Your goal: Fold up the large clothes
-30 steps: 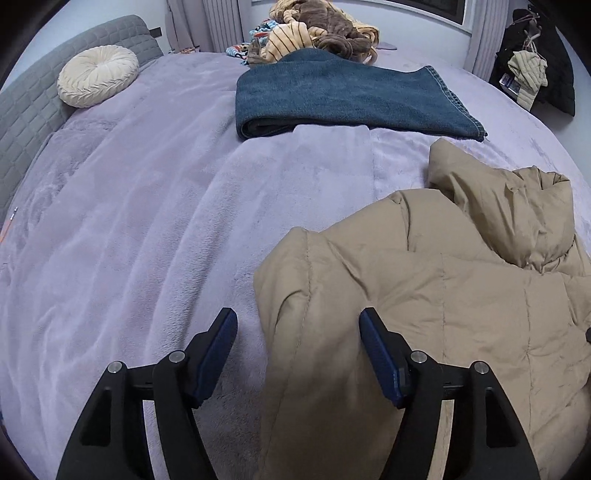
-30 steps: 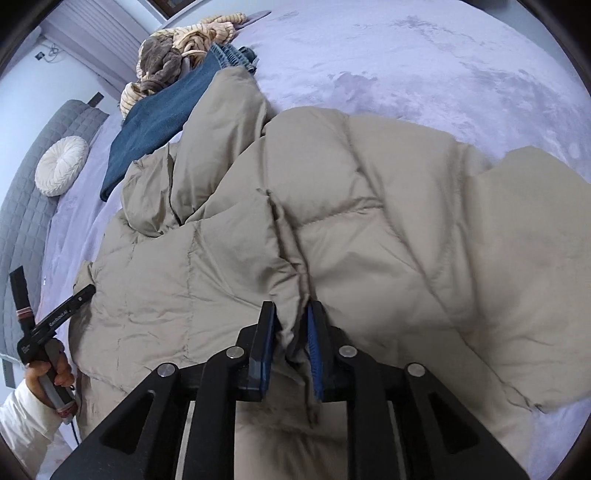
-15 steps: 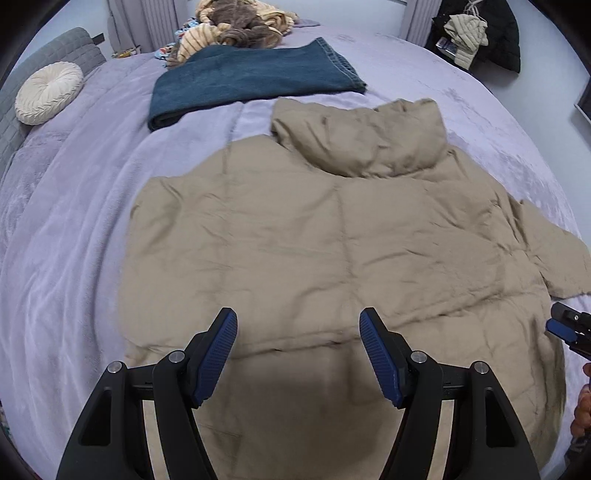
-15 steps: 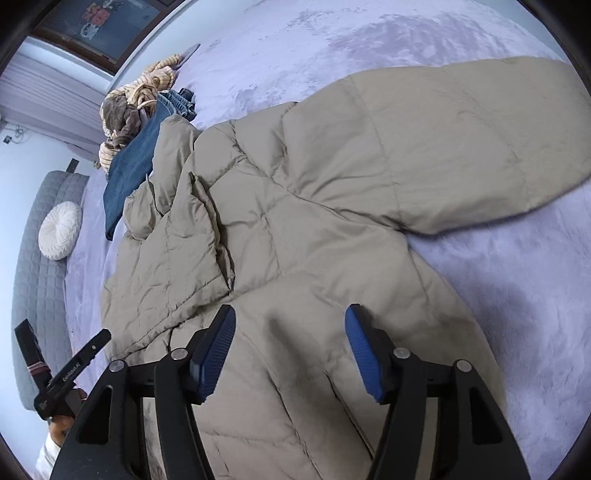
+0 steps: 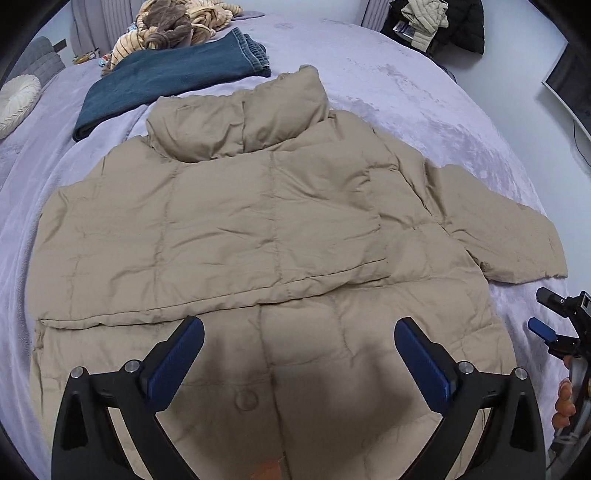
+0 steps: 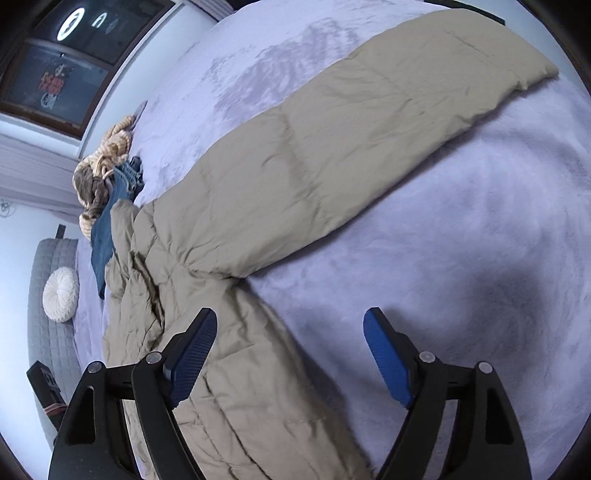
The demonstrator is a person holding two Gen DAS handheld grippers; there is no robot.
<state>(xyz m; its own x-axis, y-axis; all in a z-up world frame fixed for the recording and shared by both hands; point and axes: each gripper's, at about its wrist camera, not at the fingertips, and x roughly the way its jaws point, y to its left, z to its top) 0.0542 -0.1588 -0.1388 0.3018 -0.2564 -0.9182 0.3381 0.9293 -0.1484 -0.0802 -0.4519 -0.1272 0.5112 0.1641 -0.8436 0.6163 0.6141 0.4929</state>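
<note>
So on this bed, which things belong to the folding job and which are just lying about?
Part of the job:
tan puffer jacket
left claw, open
right claw, open

Lying about:
folded jeans
striped clothes pile
round white cushion
dark clothes off the bed

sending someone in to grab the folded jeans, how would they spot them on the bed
On the lavender bed, look past the tan puffer jacket toward the far side. The folded jeans lie just beyond the jacket's collar, before a heap of brown and striped clothes: the only dark blue denim there.

Tan puffer jacket (image 5: 229, 221) lies spread on the bed, one sleeve folded in.
</note>
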